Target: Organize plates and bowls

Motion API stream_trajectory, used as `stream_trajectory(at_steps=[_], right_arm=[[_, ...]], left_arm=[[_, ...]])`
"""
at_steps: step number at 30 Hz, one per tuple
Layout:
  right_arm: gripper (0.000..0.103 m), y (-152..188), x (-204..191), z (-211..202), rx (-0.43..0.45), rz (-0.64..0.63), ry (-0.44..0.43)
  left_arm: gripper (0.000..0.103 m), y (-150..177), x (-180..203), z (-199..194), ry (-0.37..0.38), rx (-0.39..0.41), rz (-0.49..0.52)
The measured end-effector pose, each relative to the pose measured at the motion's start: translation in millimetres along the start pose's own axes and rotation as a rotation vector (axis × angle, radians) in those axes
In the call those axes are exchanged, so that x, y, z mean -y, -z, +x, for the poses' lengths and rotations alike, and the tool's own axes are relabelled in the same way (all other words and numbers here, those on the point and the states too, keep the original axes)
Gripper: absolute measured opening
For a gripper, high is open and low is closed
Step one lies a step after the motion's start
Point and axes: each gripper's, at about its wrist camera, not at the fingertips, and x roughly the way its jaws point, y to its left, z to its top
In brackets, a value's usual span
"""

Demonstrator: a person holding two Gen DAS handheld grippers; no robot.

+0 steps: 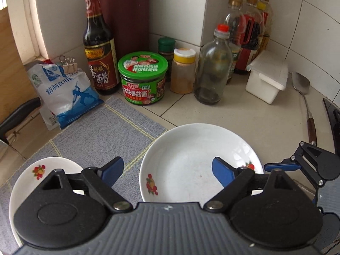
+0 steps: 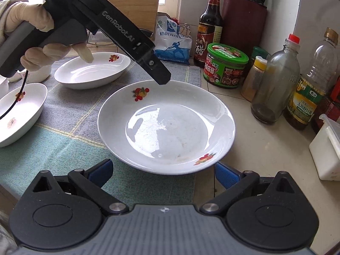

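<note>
We see the big white plate (image 2: 166,125) with fruit prints sitting half on the grey-green mat (image 2: 63,148), half on the tiled counter (image 2: 265,155), empty. Our right gripper (image 2: 163,171) is low at its near rim, blue fingers wide apart, one on each side of the rim, not touching it as far as we can tell. Our left gripper (image 1: 167,171) hovers above the plate's far side, fingers also spread, holding nothing. In the right wrist view the gloved left hand (image 2: 31,31) wraps the handle, tool angled downward toward the plate. Two more white dishes (image 2: 92,70) (image 2: 20,114) lie on the mat to the left. Behind: green-lidded jar (image 2: 226,65), vinegar bottle (image 2: 209,27), salt bag (image 2: 173,40), clear bottle (image 2: 276,80).
</note>
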Motion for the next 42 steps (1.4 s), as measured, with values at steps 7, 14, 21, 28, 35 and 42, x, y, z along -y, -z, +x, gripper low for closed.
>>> stream_trajectory(at_steps=[7,14,21,28,35,42], right_arm=[[0.103,-6.2,-25.1,-17.1,0.035,0.044,0.015],[0.103,-13.7,-61.5,-18.7,0.046,0.074,0.017],[0.103,-16.0,-100.7,-17.3,0.025,0.091,0.012],[0.103,-18.8,-134.1,-14.9,0.013,0.094,-0.008],[0.103,-27.5,-156.4,-11.8,0.010,0.100,-0.054],[0.103,-38.0,-172.0,-6.5,-0.007,0.094,-0.091]], left_arm=[[0.095,45.1,9.5,-76.8,-0.106,0.138,0.004],[0.096,110.6,7.1,-119.2,-0.175,0.130,-0.087],[0.095,171.5,-6.8,-156.0,-0.252,0.116,-0.216],[0.095,218.3,-24.1,-183.0,-0.299,0.079,-0.268],[0.095,253.0,-31.8,-196.2,-0.290,0.021,-0.234],[0.095,273.1,-38.3,-184.3,-0.281,-0.017,-0.213]])
